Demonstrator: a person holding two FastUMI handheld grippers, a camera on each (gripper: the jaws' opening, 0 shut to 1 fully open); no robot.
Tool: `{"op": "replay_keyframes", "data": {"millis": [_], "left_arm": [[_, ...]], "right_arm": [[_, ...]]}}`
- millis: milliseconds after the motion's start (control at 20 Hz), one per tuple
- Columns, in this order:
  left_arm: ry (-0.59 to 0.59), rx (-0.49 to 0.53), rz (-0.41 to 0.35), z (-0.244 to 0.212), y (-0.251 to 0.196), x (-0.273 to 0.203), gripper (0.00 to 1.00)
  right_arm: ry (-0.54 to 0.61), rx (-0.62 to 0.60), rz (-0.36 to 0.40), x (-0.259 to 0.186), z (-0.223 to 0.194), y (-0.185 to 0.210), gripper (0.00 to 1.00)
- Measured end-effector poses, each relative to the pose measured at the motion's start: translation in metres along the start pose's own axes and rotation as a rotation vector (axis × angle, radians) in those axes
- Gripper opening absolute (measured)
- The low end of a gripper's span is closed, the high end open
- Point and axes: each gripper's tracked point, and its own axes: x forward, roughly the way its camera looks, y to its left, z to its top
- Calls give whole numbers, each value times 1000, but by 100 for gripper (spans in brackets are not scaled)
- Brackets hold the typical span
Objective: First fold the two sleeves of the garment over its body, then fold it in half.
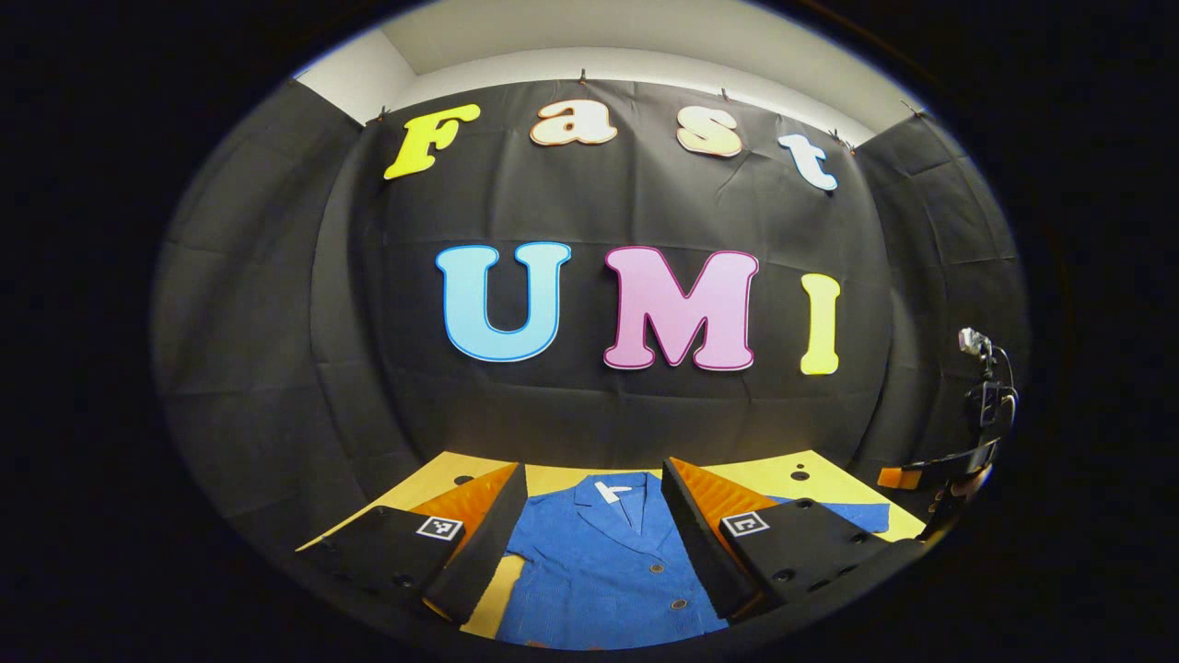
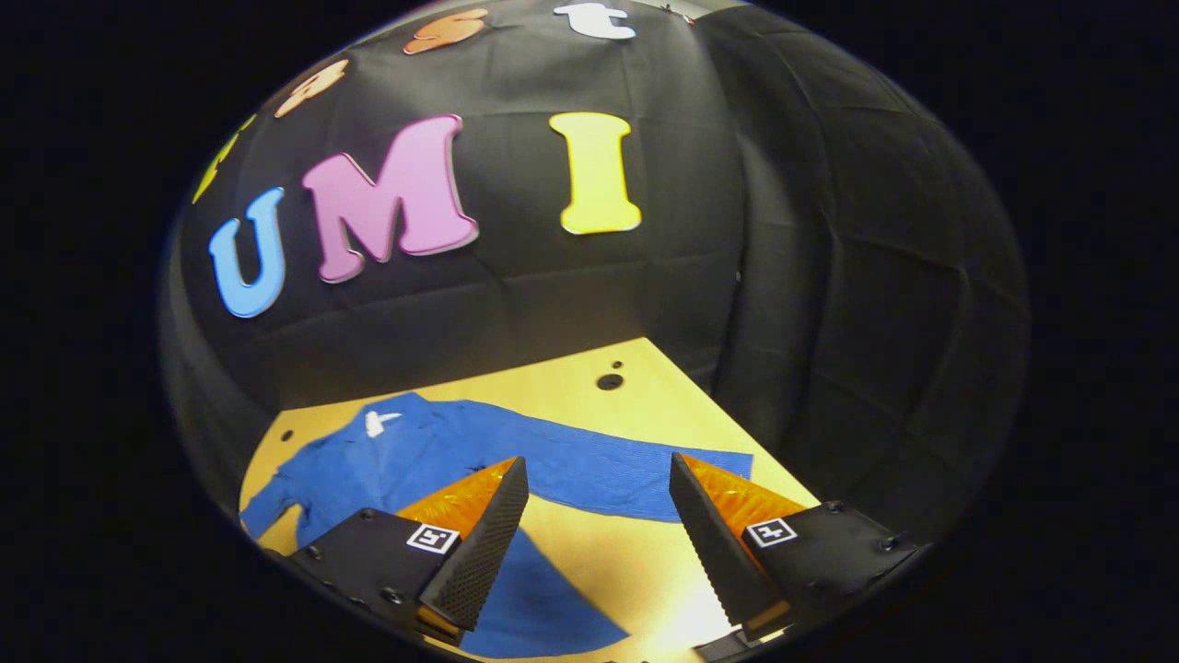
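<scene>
We see blue garment (image 2: 442, 451) flat on worktop (image 2: 636, 405), sleeve (image 2: 636, 479) running sideways just beyond right gripper (image 2: 599, 534); fingers wide apart, empty. Left gripper (image 1: 594, 534) over garment's front, likewise spread, empty. Right nearer sleeve.

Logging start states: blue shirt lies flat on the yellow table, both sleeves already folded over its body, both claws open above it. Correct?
Not quite. The sleeves are not folded: the right gripper view shows a sleeve of the blue shirt stretched out across the yellow table. The rest holds.
</scene>
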Motion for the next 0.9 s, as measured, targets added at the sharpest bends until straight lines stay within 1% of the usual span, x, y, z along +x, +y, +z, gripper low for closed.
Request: {"op": "replay_keyframes", "data": {"millis": [50, 100, 200, 300, 350, 500, 650, 750, 900], "left_arm": [[7, 4, 0, -3, -4, 3, 84], [13, 7, 1, -4, -7, 5, 84], [26, 17, 5, -7, -14, 10, 84], [38, 20, 7, -8, -21, 15, 84], [45, 20, 1, -11, -26, 17, 84], [67, 28, -15, -15, -39, 22, 84], [86, 17, -23, -16, -47, 27, 84], [98, 2, -29, -18, -54, 30, 84], [110, -10, -36, -21, -61, 35, 84]], "right_arm": [[27, 9, -28, 12, -5, -16, 88], [57, 16, -60, 22, -14, -28, 97], [116, 34, -121, 46, -28, -61, 97], [135, 54, -168, 67, -36, -86, 98], [164, 64, -195, 73, -43, -98, 98], [277, 102, -238, 93, -70, -119, 98], [382, 102, -292, 105, -98, -135, 99], [460, 142, -297, 114, -118, -134, 99], [517, 162, -314, 117, -127, -144, 99]]}}
